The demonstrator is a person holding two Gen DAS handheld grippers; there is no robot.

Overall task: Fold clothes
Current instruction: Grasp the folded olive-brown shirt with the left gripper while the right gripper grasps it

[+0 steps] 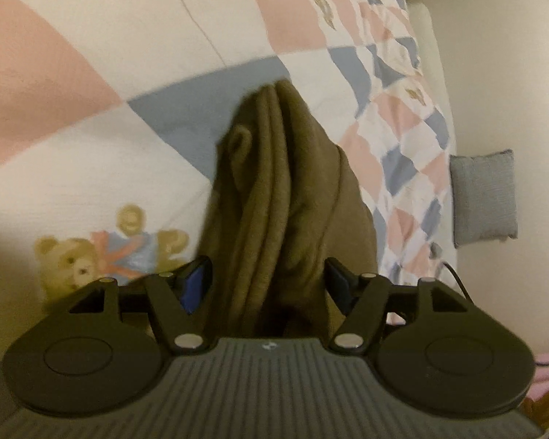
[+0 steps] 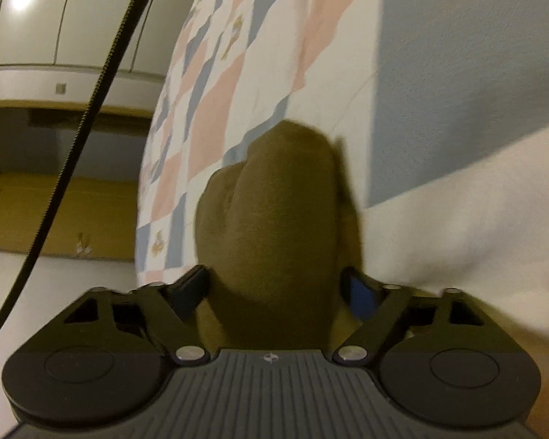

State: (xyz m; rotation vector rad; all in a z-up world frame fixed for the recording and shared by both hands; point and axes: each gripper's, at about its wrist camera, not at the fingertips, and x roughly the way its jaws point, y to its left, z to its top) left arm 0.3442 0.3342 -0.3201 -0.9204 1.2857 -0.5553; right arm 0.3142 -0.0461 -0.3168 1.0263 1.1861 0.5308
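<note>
Left gripper: the black two-finger left gripper (image 1: 269, 281) is pinching a bunched fold of the olive-brown knit garment (image 1: 278, 197), its blue-padded fingers (image 1: 193, 285) pressing in from either side.
Right gripper: the black two-finger right gripper (image 2: 276, 285) is gripping another bunch of that garment (image 2: 274, 219), jaws clamping the cloth between them.
Garment, left wrist view: it is hanging forward from the jaws toward 12 o'clock in long creased folds, narrowing to a rounded end over a blue patch.
Garment, right wrist view: it is bulging out as a thick rounded wad toward 12 o'clock, blurred at its edges.
Bedding: a pink, blue and white patchwork quilt (image 1: 102, 51) is lying beneath the garment in both views; whether the cloth is touching it cannot be told.
Quilt print: a teddy-bear picture (image 1: 102, 252) is showing at 9 o'clock of the left gripper.
Surroundings, left wrist view: a grey square cushion (image 1: 483, 197) is sitting at 3 o'clock.
Surroundings, right wrist view: a black braided cable (image 2: 80, 128) is running across at 10 o'clock, before pale cupboard doors (image 2: 66, 14).
</note>
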